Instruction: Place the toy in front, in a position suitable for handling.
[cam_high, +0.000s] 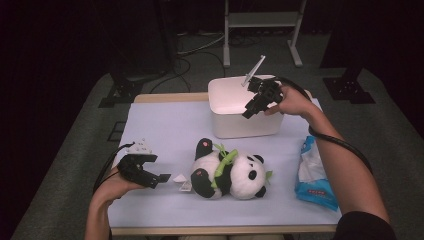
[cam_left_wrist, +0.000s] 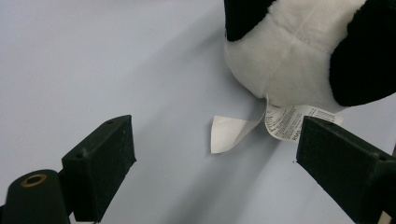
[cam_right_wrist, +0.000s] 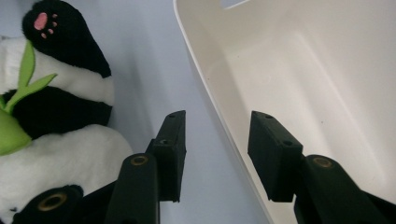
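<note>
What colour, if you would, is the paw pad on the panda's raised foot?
Pink on a black paw, clearest in the right gripper view.

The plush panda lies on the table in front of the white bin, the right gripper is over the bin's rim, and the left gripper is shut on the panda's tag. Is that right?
Not quite: the left gripper is open. In the left gripper view its jaws stand wide apart, with the tag lying loose on the table between them. The plush panda, the white bin and the right gripper are as you say.
</note>
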